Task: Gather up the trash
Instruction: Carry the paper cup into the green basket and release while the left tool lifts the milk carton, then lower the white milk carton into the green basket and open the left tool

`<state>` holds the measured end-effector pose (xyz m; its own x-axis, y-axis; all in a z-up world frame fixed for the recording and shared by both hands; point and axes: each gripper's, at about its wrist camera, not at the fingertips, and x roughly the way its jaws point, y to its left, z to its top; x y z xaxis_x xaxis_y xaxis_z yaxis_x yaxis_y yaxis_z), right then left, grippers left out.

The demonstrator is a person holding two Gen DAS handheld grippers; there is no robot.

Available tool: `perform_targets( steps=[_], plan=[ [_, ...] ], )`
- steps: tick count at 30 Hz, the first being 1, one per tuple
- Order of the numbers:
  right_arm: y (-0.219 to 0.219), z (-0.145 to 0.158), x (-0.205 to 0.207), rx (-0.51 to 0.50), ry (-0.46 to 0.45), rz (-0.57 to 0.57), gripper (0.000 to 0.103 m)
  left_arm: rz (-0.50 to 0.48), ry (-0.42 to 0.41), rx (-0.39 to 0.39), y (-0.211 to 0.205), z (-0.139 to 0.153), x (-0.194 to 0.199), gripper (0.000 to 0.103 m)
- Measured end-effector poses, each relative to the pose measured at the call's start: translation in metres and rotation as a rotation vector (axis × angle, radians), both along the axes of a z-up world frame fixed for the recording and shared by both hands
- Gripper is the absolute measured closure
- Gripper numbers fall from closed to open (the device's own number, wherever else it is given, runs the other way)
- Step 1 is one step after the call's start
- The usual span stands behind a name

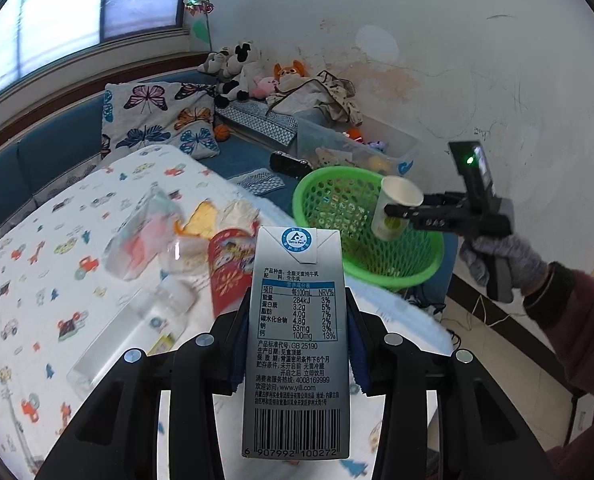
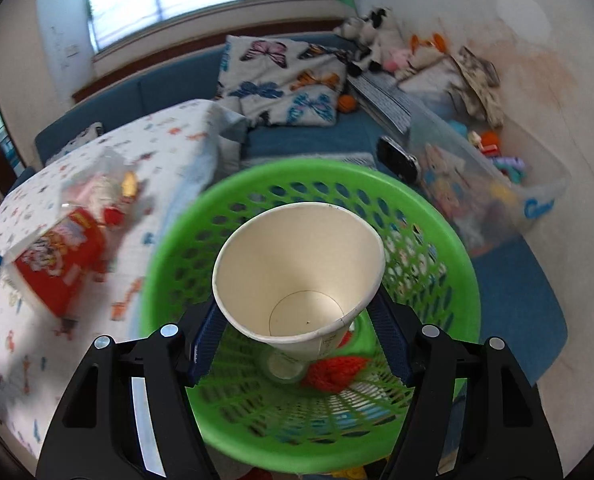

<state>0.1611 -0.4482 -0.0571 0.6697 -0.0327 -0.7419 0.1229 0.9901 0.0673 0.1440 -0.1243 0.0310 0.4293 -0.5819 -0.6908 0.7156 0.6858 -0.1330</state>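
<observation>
Milk carton (image 1: 297, 340) clamped upright in my left gripper (image 1: 296, 344); paper cup (image 2: 297, 276) gripped by my right gripper (image 2: 299, 340) over the green basket (image 2: 449, 240).
I read red netting (image 2: 333, 372) and what may be a lid inside the basket. Blurred wrappers (image 1: 229, 264) lie on the patterned tablecloth (image 1: 37, 300) beside it.

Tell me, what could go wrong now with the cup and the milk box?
The paper cup is pinched low by the right gripper above the green basket; a squeeze could crush it. The left gripper holds the milk carton over the table, not the basket, so letting go now would miss.
</observation>
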Motion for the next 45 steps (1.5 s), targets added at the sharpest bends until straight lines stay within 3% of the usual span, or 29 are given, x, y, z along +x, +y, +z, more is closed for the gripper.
perform_targets(
  steps=[12,19,26,33,41,43,45],
  plan=[
    [-0.033,-0.019,0.005,0.048,0.017,-0.06,0.03,-0.031,0.01,-0.035,-0.031,0.017,0.002,0.063],
    [-0.035,-0.011,-0.005,0.055,-0.005,-0.055,0.028,-0.077,0.035,-0.085,-0.082,0.018,0.023,0.063],
    [-0.032,0.003,-0.028,0.024,-0.04,-0.035,0.028,-0.088,0.107,-0.078,-0.139,-0.004,0.052,0.063],
    [-0.04,0.012,-0.047,0.033,-0.077,-0.049,0.027,-0.092,0.124,0.012,-0.192,-0.037,0.059,0.063],
    [-0.049,0.008,-0.058,0.058,-0.071,-0.071,0.027,-0.075,0.172,0.057,-0.227,-0.064,0.07,0.063],
    [-0.049,0.007,-0.061,0.066,-0.071,-0.073,0.027,-0.076,0.195,0.047,-0.229,-0.067,0.071,0.05],
    [-0.049,0.006,-0.062,0.07,-0.072,-0.073,0.027,-0.073,0.198,0.035,-0.23,-0.067,0.071,0.049]
  ],
)
